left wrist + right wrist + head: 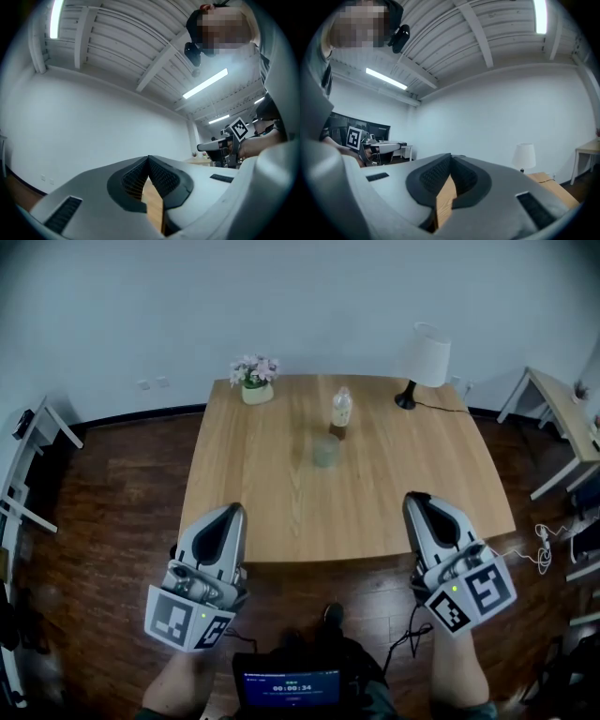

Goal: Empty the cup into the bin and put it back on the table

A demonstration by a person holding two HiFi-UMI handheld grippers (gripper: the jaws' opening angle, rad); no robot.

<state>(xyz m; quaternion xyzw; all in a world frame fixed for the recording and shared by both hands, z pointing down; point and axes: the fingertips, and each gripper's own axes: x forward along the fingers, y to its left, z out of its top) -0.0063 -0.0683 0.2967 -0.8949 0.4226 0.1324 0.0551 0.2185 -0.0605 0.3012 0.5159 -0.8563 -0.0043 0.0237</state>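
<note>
Head view looks steeply down on a light wooden table (262, 493) standing on a dark plank floor (112, 521). The cup (325, 450), pale and see-through, stands upright near the middle of the tabletop. It is just on the near side of a small bottle (341, 412), and I cannot tell whether the two touch. A pot of flowers (255, 381) sits at the far left edge, and a lamp (424, 357) with a white shade stands at the far right.

The person holds both tools over the near edge of the table. The left gripper (234, 510) is toward the near left corner and the right gripper (418, 497) toward the near right, both well apart from the cup.

Each gripper view shows its jaws closed tip to tip with nothing between them. Only a sliver of tabletop shows below the meeting tips.

A white desk (558, 409) stands off to the right, some cable (542, 551) lies on the floor nearby, and a small screen (289, 685) glows at the person's waist.
</note>
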